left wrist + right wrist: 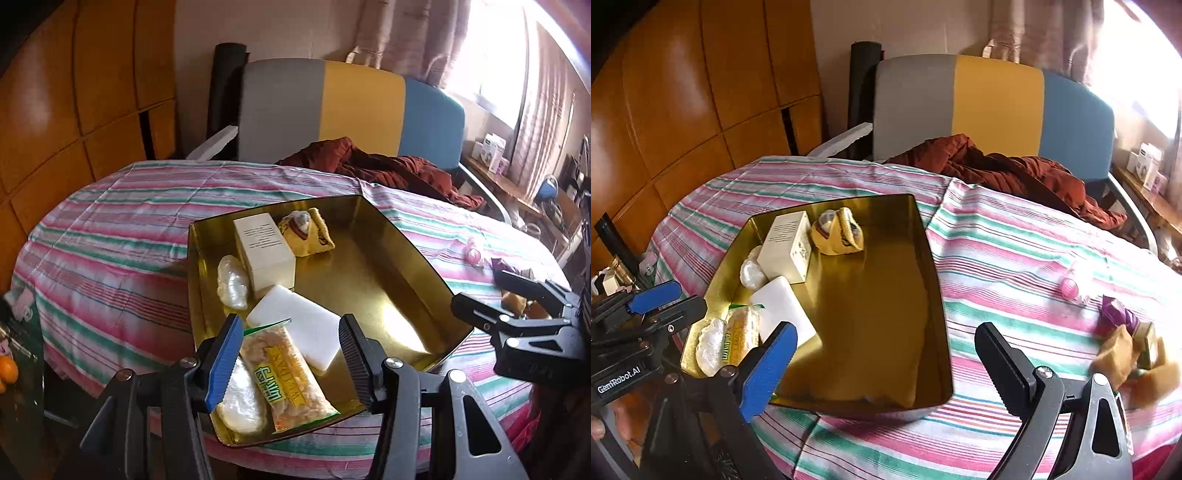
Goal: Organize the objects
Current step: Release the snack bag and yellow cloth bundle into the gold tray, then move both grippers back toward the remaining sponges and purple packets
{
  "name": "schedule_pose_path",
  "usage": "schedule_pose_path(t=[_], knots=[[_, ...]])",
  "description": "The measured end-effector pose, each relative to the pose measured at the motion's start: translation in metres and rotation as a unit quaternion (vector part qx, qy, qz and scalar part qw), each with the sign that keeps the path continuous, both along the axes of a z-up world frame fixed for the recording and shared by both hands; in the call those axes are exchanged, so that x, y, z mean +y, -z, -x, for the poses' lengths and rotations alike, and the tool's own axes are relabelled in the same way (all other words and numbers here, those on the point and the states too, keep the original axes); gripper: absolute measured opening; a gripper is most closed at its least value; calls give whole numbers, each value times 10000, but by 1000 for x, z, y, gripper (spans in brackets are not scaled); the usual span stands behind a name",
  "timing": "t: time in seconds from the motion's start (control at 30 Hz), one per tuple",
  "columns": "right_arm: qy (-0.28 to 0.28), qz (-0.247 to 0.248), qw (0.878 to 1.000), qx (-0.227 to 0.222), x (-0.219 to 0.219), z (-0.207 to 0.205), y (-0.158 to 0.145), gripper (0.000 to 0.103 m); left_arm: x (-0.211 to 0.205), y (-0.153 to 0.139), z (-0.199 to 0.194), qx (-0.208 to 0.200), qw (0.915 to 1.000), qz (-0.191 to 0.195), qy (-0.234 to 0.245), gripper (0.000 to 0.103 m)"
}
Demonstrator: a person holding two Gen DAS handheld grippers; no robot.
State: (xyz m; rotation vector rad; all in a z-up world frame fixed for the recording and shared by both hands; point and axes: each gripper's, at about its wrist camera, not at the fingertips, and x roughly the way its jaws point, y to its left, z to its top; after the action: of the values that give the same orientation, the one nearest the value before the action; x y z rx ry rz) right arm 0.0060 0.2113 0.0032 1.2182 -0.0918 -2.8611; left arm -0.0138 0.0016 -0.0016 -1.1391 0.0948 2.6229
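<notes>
A gold tray (391, 258) (886, 295) sits on the striped tablecloth. In it lie a cream box (264, 251) (785, 245), a yellow sock bundle (306, 230) (836, 230), a white block (299, 325) (781, 310), two clear wrapped bundles (232, 282) and a snack packet (288, 373) (740, 332). My left gripper (291, 350) is open, its fingers on either side of the snack packet at the tray's near edge. My right gripper (886, 362) is open and empty over the tray's near right corner. A pink ball (1071, 286), a purple wrapper (1119, 315) and brown pieces (1123, 354) lie on the cloth to the right.
A grey, yellow and blue chair (354, 107) stands behind the table with a rust-red garment (388, 166) draped onto the table's far edge. Wooden panelling (74, 92) is at left. A shelf with boxes (491, 147) is at far right.
</notes>
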Motion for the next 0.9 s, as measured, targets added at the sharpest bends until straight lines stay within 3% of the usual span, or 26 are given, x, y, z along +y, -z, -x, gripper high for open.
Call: schedule_pose_path(t=[0.4,0.9], knots=[[633,179,9978,89,62,-8,-7,97,34,1,-1,-3,9986,300,445,57],[1894,-40,9816,244,200,5,-21,97,90,2,-1,-134,9918,499,1171,57]])
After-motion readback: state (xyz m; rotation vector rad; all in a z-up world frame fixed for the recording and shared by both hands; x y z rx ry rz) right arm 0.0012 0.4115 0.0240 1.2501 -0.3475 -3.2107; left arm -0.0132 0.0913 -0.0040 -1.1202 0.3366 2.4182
